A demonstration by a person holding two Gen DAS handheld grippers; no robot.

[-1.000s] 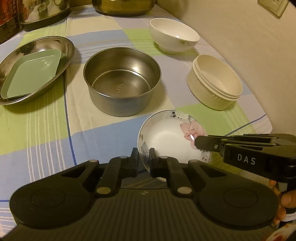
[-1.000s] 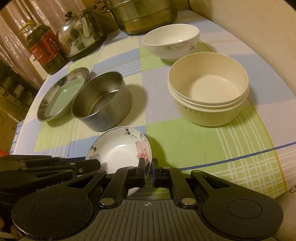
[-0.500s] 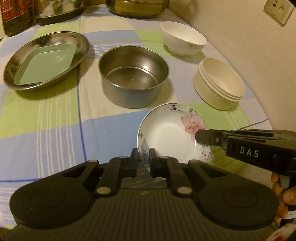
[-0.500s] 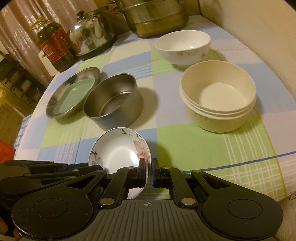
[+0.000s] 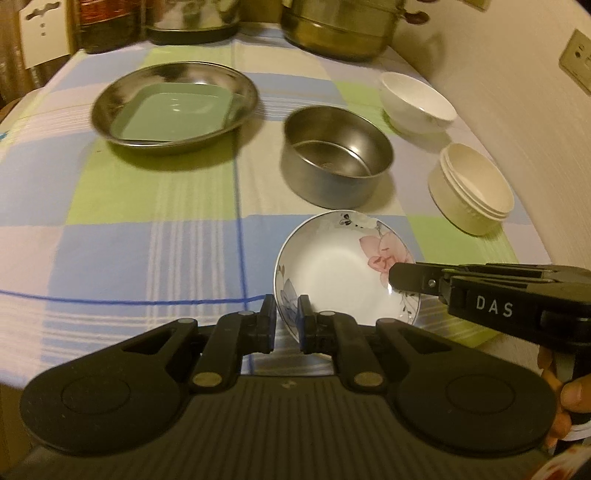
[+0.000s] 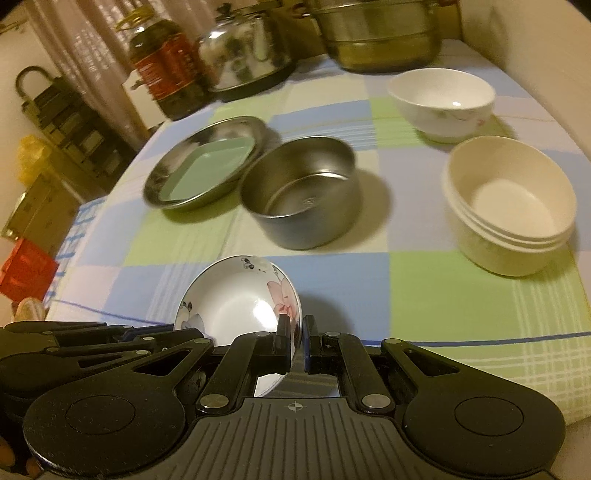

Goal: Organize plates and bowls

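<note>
You've got the floral dish pinched from both sides & tilted, near the front edge of the table, in front of the steel pot. Your L gripper is clamped narrow on the dish's near-left rim; your R gripper is clamped narrow on its right rim, by the pink flower. L view shows the R gripper from the side, tip on the rim, plus your hand behind it and a wall socket; R view doesn't. R view shows the L gripper's body low left, plus a red-label jar, a kettle, dark crates and a curtain beyond the table; most of that is cropped in L view. Surface: checked cloth, blue/green/white squares, wall along the right side. Containers: steel pot looks empty; shallow steel pan at left holds a green square plate; cream bowls are nested in a stack, top one empty; white bowl behind them empty; big steel stockpot at the back, contents not visible.
</note>
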